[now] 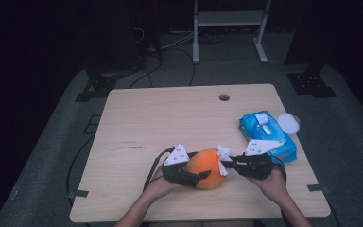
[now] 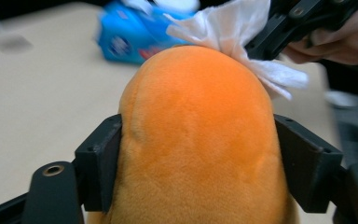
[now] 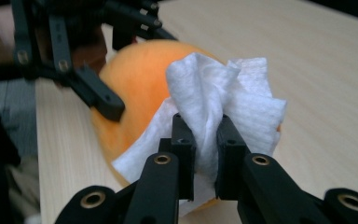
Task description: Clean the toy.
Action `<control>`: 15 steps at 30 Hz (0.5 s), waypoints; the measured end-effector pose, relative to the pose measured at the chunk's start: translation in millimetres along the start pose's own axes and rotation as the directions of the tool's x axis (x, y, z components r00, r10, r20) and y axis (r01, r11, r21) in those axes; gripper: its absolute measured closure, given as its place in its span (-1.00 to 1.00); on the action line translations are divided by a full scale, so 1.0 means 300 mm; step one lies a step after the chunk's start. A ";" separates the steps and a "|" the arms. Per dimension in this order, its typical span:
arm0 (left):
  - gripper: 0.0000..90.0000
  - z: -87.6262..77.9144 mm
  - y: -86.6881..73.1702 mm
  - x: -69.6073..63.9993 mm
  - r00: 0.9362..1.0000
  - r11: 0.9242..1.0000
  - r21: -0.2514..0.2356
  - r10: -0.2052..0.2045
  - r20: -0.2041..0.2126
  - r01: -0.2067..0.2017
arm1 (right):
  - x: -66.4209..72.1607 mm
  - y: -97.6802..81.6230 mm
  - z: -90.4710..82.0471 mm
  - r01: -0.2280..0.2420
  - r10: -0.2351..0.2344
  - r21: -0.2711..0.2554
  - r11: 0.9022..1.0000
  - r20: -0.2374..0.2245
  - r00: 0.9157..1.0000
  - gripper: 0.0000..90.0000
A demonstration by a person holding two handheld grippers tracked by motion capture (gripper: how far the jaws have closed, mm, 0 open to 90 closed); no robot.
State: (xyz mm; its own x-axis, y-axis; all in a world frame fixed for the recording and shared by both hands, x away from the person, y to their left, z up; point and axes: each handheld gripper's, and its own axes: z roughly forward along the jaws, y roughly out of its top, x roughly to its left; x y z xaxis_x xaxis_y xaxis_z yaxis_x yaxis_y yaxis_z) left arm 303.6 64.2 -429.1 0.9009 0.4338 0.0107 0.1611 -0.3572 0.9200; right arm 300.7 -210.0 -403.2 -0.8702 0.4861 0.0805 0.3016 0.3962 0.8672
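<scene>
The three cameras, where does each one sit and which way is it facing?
High view: fixed above the person's side, looking forward and down on the table; both forearms, left gripper and right gripper show.
Left gripper view: rides the left gripper, looking along its jaws clamped on the orange plush toy; the other hand shows.
Right gripper view: rides the right gripper, looking along its jaws pinching the white wipe.
Shared: toy and wipe appear in both gripper views.

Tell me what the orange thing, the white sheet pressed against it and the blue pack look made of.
Orange toy: plush fabric, matte, short fuzzy nap, probably stuffed. White wipe: thin nonwoven or paper, crumpled, faintly ribbed. Blue pack: apparently glossy plastic film, since it catches the light.
</scene>
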 end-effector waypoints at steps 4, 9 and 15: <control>-0.56 0.043 -0.001 -0.046 0.997 0.997 0.039 0.062 -0.043 -0.061 | 0.005 0.017 0.004 0.008 -0.008 -0.012 1.000 -0.002 1.000 0.78; -0.74 -0.010 0.003 -0.003 0.999 1.000 0.012 0.000 0.050 -0.001 | 0.006 -0.013 0.009 0.022 -0.022 0.030 0.999 -0.010 1.000 0.79; -0.85 0.022 -0.045 0.024 0.993 0.992 0.090 -0.092 0.072 0.085 | 0.013 -0.013 0.004 0.019 -0.019 0.028 0.999 -0.002 1.000 0.78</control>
State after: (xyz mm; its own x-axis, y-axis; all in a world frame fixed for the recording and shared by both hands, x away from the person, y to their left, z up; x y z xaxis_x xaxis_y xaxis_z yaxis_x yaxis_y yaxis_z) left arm 310.5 66.6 -444.0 0.9091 0.4039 -0.1019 0.2726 -0.3918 0.8787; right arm 296.5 -208.6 -406.8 -0.8765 0.4771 0.0647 0.2955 0.4269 0.8547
